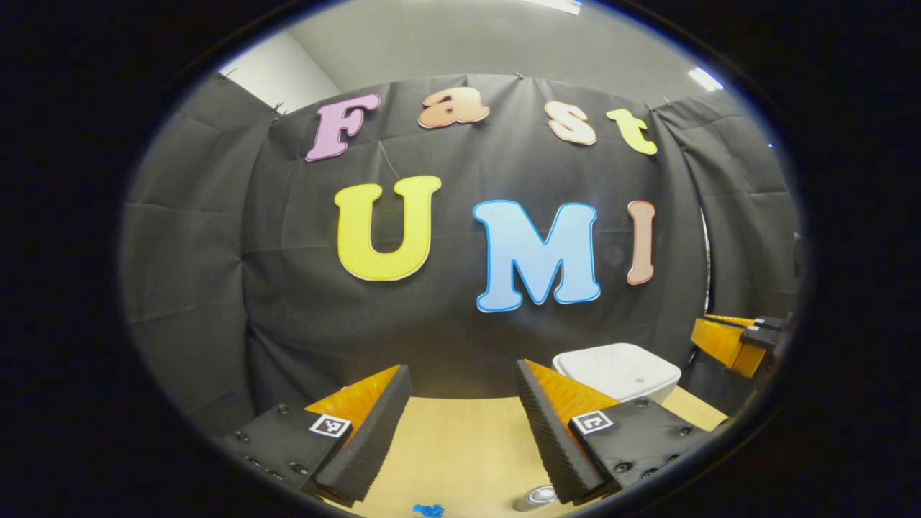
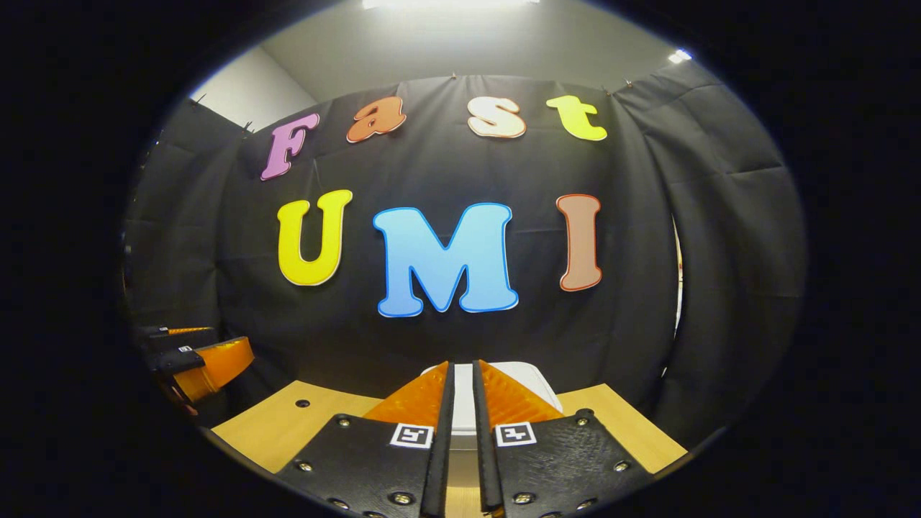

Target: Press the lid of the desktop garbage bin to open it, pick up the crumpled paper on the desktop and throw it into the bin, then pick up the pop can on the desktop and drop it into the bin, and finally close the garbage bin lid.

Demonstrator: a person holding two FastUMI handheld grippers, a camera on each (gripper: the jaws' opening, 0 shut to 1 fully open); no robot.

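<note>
Left gripper (image 1: 464,424) held above the wooden desktop (image 1: 460,446), fingers spread wide, nothing between them, aimed at the black cloth wall (image 1: 288,288). White garbage bin (image 1: 619,370) sits at the far right part of the desktop in the left gripper view, close to the cloth wall, lid down and flat; its long axis runs roughly left to right across that view, lid top facing up. Bin is partly hidden behind the left gripper's right-hand finger. Pop can (image 1: 536,496) at the bottom edge of the left gripper view, just beside the lower end of that finger; only the silver top rim shows, seems upright with its axis vertical, can't be sure. Small blue bit (image 1: 428,510) on the desktop at the bottom edge, too cut off to identify.

Right gripper (image 2: 460,403) points straight at the bin (image 2: 532,378), fingers nearly together with only a narrow slit between them, gripping nothing. Bin lies directly ahead behind the fingertips, apart from them as far as the view tells, lid closed. Desktop (image 2: 288,424) extends both sides, with a small dark hole (image 2: 302,403) in the board at left. The other gripper (image 2: 205,363) shows at the left edge of the right gripper view; likewise the other gripper (image 1: 734,338) at the right edge of the left gripper view.
</note>
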